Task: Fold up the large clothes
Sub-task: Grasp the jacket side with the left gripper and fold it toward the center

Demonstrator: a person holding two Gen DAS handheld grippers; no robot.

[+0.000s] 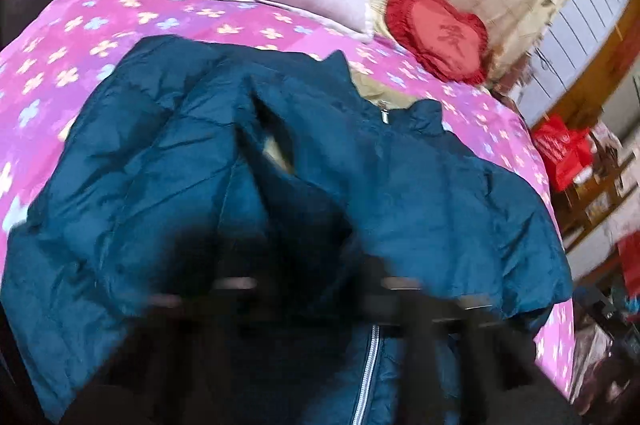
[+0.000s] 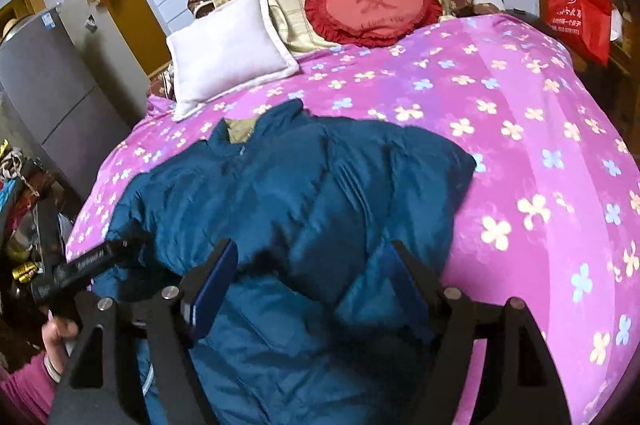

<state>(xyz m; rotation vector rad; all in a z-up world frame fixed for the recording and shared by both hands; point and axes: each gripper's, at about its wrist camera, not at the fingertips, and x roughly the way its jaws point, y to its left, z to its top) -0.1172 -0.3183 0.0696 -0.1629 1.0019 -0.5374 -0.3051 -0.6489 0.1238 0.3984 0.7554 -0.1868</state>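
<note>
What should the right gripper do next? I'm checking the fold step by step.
Probably lower the right gripper and close it on the near edge of the teal jacket. Its jaws stand open above the fabric, holding nothing, and the jacket lies rumpled on the pink bedspread, so the fold isn't finished.

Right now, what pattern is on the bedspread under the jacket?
The bedspread is pink-purple with small cream and pale blue four-petal flowers; the right wrist view shows it best.
</note>
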